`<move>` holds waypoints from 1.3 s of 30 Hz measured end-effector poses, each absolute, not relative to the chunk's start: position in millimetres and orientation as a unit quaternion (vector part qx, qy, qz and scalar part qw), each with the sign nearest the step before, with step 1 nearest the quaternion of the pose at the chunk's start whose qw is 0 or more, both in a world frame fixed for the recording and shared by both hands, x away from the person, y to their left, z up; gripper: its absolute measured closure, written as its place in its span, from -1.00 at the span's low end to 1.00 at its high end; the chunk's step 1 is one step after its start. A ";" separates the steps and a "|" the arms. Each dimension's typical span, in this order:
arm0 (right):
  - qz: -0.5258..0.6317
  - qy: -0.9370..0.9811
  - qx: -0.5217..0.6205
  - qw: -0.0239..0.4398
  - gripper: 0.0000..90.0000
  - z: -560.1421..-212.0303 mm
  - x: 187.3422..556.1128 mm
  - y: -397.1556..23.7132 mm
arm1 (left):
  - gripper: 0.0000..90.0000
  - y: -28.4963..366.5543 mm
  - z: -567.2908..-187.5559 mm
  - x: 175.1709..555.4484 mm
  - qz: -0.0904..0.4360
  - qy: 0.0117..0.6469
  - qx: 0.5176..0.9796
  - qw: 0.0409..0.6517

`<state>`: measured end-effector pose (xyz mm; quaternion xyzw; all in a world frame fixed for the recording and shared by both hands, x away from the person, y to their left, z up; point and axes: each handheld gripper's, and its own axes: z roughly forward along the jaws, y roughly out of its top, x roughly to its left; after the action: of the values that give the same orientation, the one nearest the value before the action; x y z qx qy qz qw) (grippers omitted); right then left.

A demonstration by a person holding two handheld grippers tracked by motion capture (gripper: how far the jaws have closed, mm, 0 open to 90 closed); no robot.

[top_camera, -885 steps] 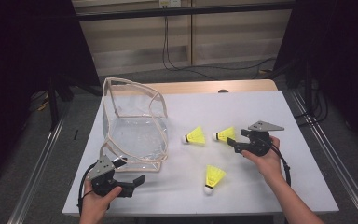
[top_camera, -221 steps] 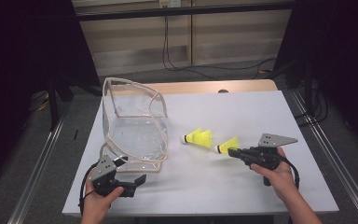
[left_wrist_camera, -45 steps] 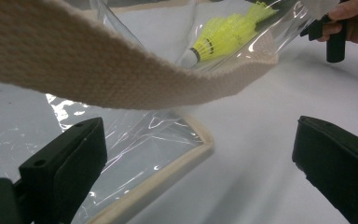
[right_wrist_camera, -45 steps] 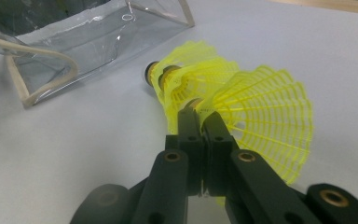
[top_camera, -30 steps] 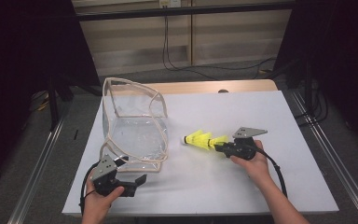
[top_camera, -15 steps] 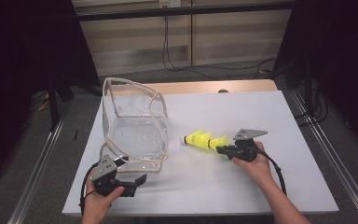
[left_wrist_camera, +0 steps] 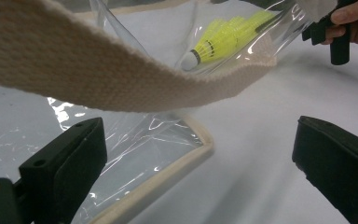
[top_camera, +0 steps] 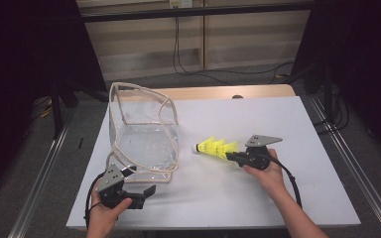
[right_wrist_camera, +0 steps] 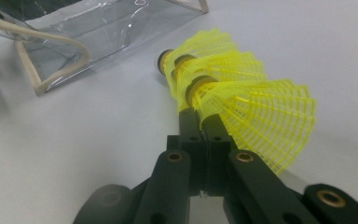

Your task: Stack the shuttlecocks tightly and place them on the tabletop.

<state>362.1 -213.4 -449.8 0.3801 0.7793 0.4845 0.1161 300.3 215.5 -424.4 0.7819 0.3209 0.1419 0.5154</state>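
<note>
Three yellow shuttlecocks [top_camera: 216, 147] lie nested in a row on the white table [top_camera: 278, 119], cork ends toward the bag. My right gripper [top_camera: 230, 156] is shut on the mesh skirt of the rearmost one. In the right gripper view the stack [right_wrist_camera: 242, 88] spreads out from the closed gripper [right_wrist_camera: 199, 119]. A clear bag [top_camera: 144, 134] with cream trim stands open to the left. My left gripper [top_camera: 149, 191] rests open at the bag's near corner. In the left gripper view its jaws stand wide apart [left_wrist_camera: 200, 163] under the bag's cream strap [left_wrist_camera: 98, 79], with nothing between them.
Seen through the bag's clear wall are the shuttlecocks [left_wrist_camera: 223, 37] and the person's right hand [left_wrist_camera: 354, 18]. The bag's bottom edge [right_wrist_camera: 88, 28] lies beyond the stack. A wooden strip [top_camera: 203, 92] borders the table's far edge; dark floor and metal rails flank it.
The shuttlecocks, scattered singly earlier, now sit nested in one row at the right gripper. Over the last second both hands have kept still.
</note>
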 end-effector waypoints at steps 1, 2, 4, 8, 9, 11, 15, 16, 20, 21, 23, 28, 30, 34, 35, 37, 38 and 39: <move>0.485 0.779 0.379 0.118 0.99 -449.9 362.4 -213.0 | -0.93 215.6 -424.5 300.4 0.142 0.321 0.782 0.515; 0.488 0.777 0.380 0.118 0.99 -450.0 362.7 -212.8 | -0.93 215.6 -424.7 300.5 0.142 0.321 0.783 0.514; 0.488 0.776 0.381 0.117 0.99 -450.8 363.5 -212.0 | -0.93 215.2 -424.8 300.8 0.143 0.319 0.783 0.514; 0.490 0.774 0.383 0.119 0.99 -452.1 364.4 -211.0 | -0.93 215.0 -424.8 301.1 0.142 0.319 0.784 0.513; 0.490 0.774 0.383 0.121 0.99 -452.2 364.5 -210.7 | -0.93 214.8 -425.0 301.0 0.140 0.320 0.784 0.513; 0.492 0.773 0.383 0.118 0.99 -452.4 365.2 -210.1 | -0.93 214.6 -425.1 301.1 0.141 0.320 0.784 0.513; 0.494 0.770 0.385 0.120 0.99 -452.2 365.7 -208.4 | -0.93 214.6 -425.0 301.0 0.140 0.320 0.784 0.513; 0.494 0.771 0.385 0.119 0.99 -452.2 366.0 -207.7 | -0.93 214.6 -425.0 301.1 0.140 0.319 0.784 0.513; 0.493 0.771 0.386 0.121 0.99 -451.9 366.9 -206.4 | -0.93 214.7 -425.1 301.1 0.140 0.319 0.784 0.513; 0.493 0.770 0.386 0.122 0.99 -451.8 367.0 -205.9 | -0.93 214.6 -425.1 301.1 0.140 0.320 0.784 0.513; 0.492 0.771 0.385 0.119 0.99 -452.4 367.5 -204.9 | -0.93 214.6 -425.3 301.2 0.140 0.320 0.784 0.514; 0.491 0.772 0.387 0.119 0.98 -453.7 367.8 -202.3 | -0.93 214.4 -425.7 301.5 0.139 0.319 0.784 0.514; 0.492 0.771 0.387 0.116 0.97 -454.2 368.2 -202.2 | -0.93 214.3 -425.6 301.5 0.139 0.319 0.784 0.514; 0.492 0.770 0.390 0.115 0.88 -454.2 368.0 -202.9 | -0.93 214.3 -425.6 301.5 0.140 0.319 0.784 0.514; 0.491 0.770 0.392 0.116 0.83 -454.0 367.8 -203.3 | -0.93 214.3 -425.6 301.5 0.140 0.319 0.784 0.514; 0.492 0.767 0.396 0.117 0.76 -453.7 367.6 -204.4 | -0.93 214.4 -425.6 301.5 0.140 0.319 0.784 0.514; 0.492 0.767 0.395 0.116 0.75 -453.4 367.4 -204.8 | -0.93 214.4 -425.5 301.4 0.140 0.319 0.784 0.514; 0.493 0.767 0.395 0.115 0.72 -453.0 367.2 -205.1 | -0.93 214.3 -425.5 301.4 0.140 0.319 0.784 0.514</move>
<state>367.2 -205.1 -453.0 0.3949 0.7666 0.4932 0.1148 301.4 214.3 -425.5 0.7840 0.3192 0.1398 0.5138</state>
